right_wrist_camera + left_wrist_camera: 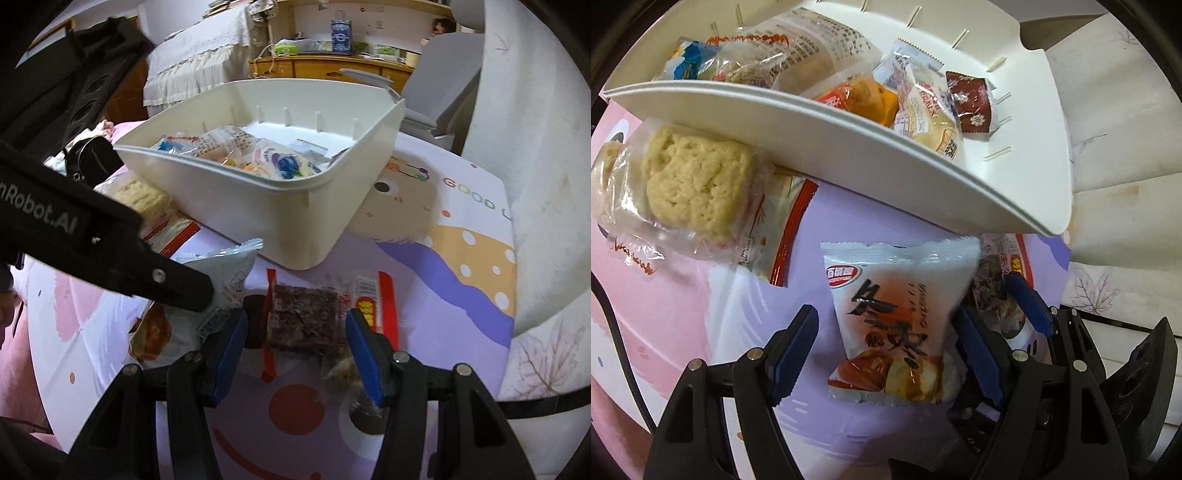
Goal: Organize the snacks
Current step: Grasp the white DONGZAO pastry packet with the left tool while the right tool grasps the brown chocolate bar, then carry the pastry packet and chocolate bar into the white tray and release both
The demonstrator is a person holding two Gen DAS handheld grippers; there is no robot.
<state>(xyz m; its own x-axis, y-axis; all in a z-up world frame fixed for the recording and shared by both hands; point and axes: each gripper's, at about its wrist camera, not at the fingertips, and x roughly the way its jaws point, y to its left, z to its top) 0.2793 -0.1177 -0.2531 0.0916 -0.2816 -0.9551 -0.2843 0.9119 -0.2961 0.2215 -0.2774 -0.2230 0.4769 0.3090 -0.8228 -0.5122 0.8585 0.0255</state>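
A white snack packet with black characters lies flat on the table cover. My left gripper stands open around it; a gap shows at the left pad, and the right pad sits at the packet's edge. A dark brown snack bar in a clear, red-edged wrapper lies just right of it. My right gripper is open astride the bar, its right finger over the wrapper's edge. The white bin behind both holds several wrapped snacks. In the right wrist view the left gripper's black finger covers part of the white packet.
A pale biscuit in clear wrap lies left of the bin, on top of a red-edged packet. The bin's near wall overhangs close above both grippers. A black bag sits at the far left, a white cushioned seat at the right.
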